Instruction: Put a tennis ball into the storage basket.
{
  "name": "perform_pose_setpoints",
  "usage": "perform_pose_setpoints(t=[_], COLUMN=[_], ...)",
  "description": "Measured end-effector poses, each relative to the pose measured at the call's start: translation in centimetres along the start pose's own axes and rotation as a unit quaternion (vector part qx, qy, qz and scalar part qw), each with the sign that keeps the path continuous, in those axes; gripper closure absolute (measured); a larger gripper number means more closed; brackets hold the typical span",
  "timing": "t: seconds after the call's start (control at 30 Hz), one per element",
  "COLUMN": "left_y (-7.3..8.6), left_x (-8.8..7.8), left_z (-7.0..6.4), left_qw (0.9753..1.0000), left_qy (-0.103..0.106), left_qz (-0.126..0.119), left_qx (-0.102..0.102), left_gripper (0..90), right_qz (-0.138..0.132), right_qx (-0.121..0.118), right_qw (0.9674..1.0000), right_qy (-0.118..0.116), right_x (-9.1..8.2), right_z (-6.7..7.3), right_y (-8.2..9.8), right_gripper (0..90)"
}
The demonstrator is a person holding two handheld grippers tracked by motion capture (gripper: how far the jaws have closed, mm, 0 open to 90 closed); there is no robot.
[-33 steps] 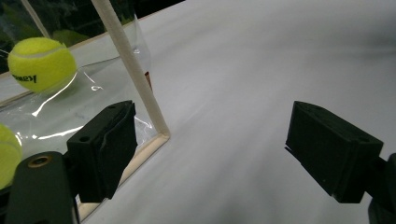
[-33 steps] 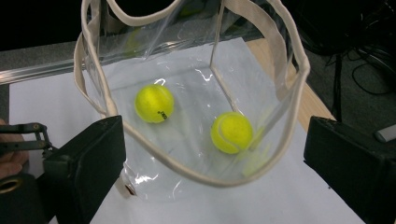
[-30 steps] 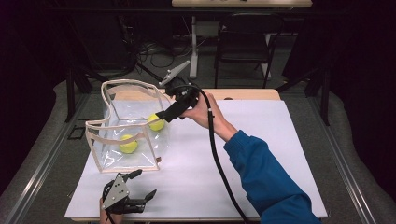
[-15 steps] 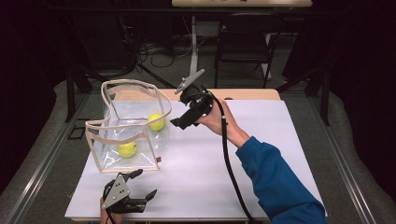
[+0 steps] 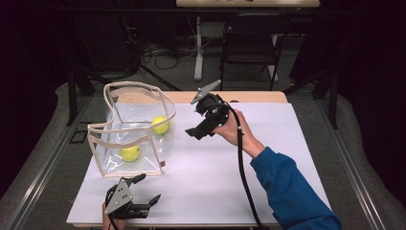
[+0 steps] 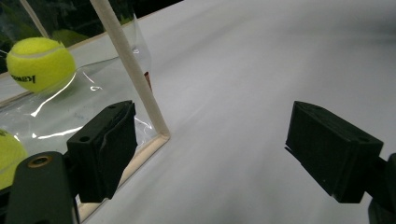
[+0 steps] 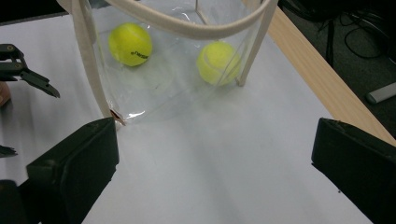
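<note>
Two tennis balls, far [image 5: 160, 125] and near [image 5: 130, 153], lay inside the clear bag [image 5: 143, 165] on the table's [image 5: 287, 158] left half. The right gripper [image 5: 197, 125], jaws just opened wide with nothing between them, hung right of the bag, facing it. The left gripper [image 5: 146, 189], also spread and empty, rested near the bag's front corner, nearer the near ball.

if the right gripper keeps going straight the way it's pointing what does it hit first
Probably the white tabletop just short of the clear bag. The right gripper, jaws open and empty, tilts down toward the bag's near wall, with two tennis balls behind it. Depth is hard to judge.
</note>
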State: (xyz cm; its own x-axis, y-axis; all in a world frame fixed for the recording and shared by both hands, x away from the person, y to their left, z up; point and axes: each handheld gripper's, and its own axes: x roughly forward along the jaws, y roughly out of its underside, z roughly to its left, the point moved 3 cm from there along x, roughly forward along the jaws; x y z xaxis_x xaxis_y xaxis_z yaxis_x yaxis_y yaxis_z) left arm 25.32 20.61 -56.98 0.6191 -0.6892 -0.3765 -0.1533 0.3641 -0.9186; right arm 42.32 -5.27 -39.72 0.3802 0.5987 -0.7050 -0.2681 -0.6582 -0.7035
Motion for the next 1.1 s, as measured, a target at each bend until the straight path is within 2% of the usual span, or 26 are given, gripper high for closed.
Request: perform_pose_setpoints(t=[0.27, 0.83, 1.1], left_y=[0.1, 0.0, 0.0], left_x=[-0.1, -0.3, -0.5], left_z=[0.0, -0.2, -0.3], left_qw=[1.0, 1.0, 1.0], left_qy=[-0.004, -0.006, -0.007], left_qz=[0.002, 0.002, 0.001], left_qx=[0.0, 0.004, 0.006], left_gripper=[15.9, 15.9, 15.9], right_qz=[0.001, 0.011, 0.014], right_qx=[0.004, 0.013, 0.009], right_qw=[1.0, 0.9998, 0.9998], right_qy=[0.007, 0.003, 0.006], right_x=[-0.5, -0.5, -0.9], right_z=[-0.2, 0.1, 0.8], right_y=[1.7, 5.4, 6.5], right_gripper=[0.0, 0.0, 0.0])
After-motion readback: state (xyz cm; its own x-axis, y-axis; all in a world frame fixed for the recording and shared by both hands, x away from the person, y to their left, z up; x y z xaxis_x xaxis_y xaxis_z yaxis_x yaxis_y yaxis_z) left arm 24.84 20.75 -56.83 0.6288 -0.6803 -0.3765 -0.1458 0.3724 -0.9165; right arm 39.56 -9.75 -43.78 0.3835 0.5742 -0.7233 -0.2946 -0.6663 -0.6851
